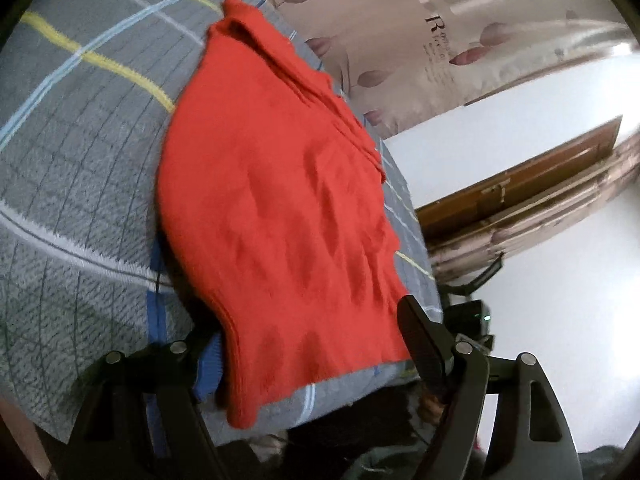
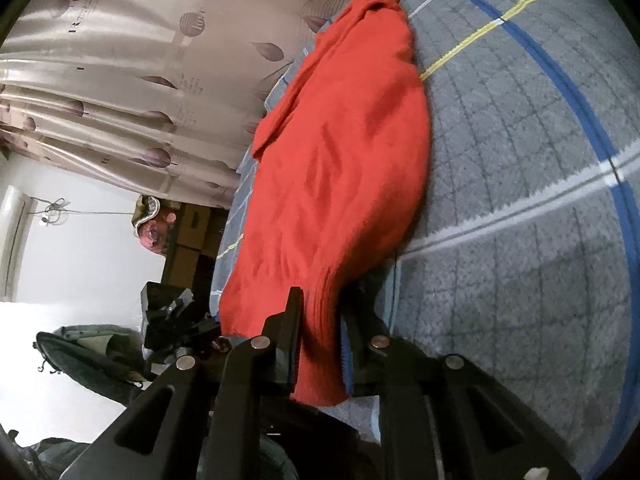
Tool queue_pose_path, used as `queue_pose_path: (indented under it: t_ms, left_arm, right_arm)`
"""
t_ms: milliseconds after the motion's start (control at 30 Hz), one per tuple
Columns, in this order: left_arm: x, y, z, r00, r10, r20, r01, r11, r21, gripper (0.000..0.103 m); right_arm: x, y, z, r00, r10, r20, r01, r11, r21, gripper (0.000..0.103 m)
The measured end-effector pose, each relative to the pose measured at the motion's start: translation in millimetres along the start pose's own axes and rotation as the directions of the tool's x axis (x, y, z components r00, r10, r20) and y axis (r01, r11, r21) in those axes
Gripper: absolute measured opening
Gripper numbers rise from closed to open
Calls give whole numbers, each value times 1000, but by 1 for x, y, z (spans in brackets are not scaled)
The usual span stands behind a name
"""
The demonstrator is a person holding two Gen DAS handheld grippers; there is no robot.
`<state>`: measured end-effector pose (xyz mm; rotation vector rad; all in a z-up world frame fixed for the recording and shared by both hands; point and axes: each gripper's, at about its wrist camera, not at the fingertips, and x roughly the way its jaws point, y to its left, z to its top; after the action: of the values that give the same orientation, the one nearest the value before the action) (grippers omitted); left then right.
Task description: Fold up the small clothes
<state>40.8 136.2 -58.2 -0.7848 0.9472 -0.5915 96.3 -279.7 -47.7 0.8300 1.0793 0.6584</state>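
Across the grey checked quilt (image 1: 72, 168) with its blue, white and yellow lines, a red knitted sweater (image 1: 280, 208) is lying spread out, its collar end pointing toward the leaf-printed curtain (image 1: 400, 40) behind. Near its ribbed hem, the left gripper (image 1: 312, 344) is standing wide open, one finger hidden under the hem edge and the other just past its corner, nothing pinched. The right gripper (image 2: 320, 344) is squeezing a fold of the hem between its nearly closed fingers.
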Motion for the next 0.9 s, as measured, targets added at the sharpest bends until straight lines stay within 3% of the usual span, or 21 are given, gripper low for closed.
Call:
queue_pose_path:
  t_ms: [67,233,333,433,600,900]
  left_arm:
    - [6,-2,-2,1000,19,-17,-19,1000,22,58]
    - [15,-7,-6,997,67,-48,-62,994,87,50]
    - [16,-7,-7,996,77,-53,-72,993,96,37]
    - [19,-6,-7,989,143,-44,-137,983,126,5]
    - [9,-8,-9,989,146,-11,-144,982,126,5]
    - [-17,-25,-10,988,123,88,-139,968,209,5]
  right_arm:
    - [1,0,1,1000,-6,-5,6,1000,4,15]
    - [-2,0,-2,1000,-10,-6,10,1000,16,15]
    - [-1,2,0,1000,-27,-14,27,999,19,13]
    - [5,9,0,997,-69,-35,68,998,-14,10]
    - [1,15,-3,995,-101,1,101,994,-43,8]
    - [-19,25,-12,999,-4,35,6,999,-34,8]
